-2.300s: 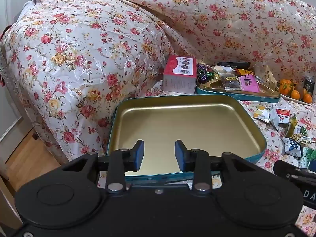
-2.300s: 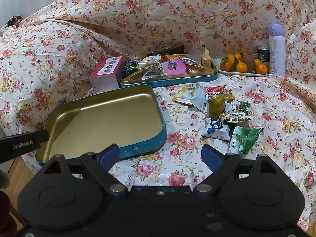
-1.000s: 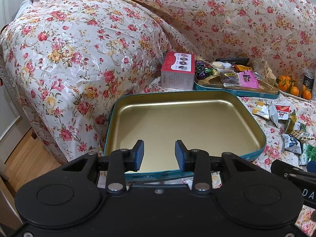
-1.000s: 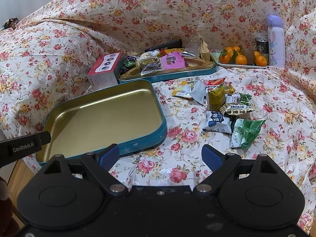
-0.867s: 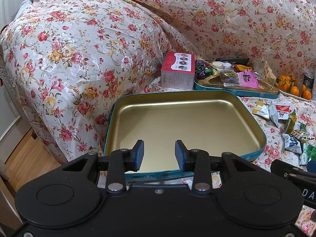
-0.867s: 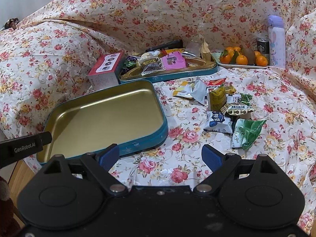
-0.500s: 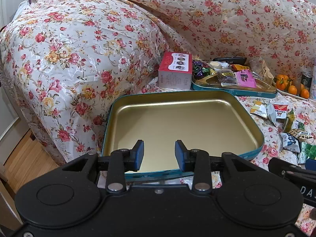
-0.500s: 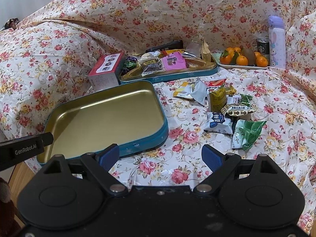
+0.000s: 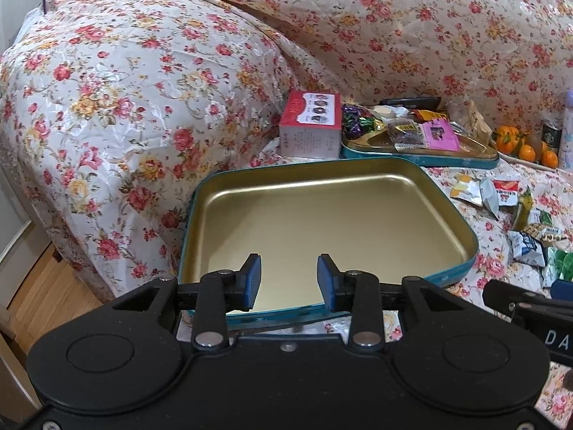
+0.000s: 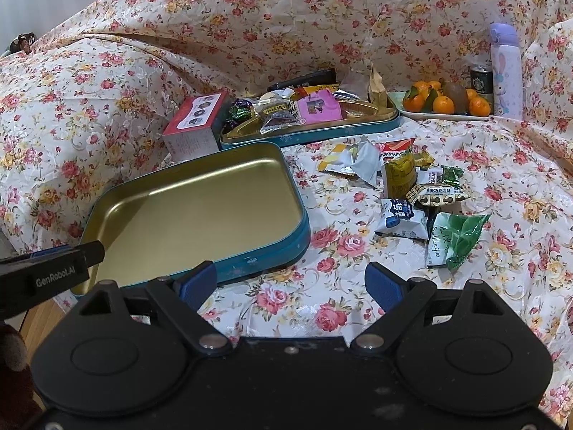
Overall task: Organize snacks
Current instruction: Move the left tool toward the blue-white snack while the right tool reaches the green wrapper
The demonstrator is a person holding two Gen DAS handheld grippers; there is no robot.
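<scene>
An empty teal tin with a gold inside [image 9: 447,211] [image 10: 297,197] lies on the flowered sofa cover. My left gripper [image 9: 288,279] hovers over its near rim, part open and empty. My right gripper [image 10: 290,279] is wide open and empty, above the cloth just right of the tin. Several loose snack packets [image 10: 404,179] [image 9: 523,222] lie right of the tin, among them a green one [image 10: 454,236] and a blue and white one [image 10: 401,215]. A second teal tin [image 10: 322,130] [image 9: 429,156] behind holds more snacks.
A red and white box [image 9: 309,125] [image 10: 193,125] stands left of the far tin. A plate of oranges [image 10: 444,104], a dark can [image 10: 481,79] and a lilac bottle [image 10: 506,71] stand at the back right. The sofa arm [image 9: 125,107] rises on the left; wood floor [image 9: 43,297] lies below.
Both views have drawn back and up slightly, so the tin and packets sit a little lower and farther. Both grippers keep the same opening. Nothing on the sofa has moved.
</scene>
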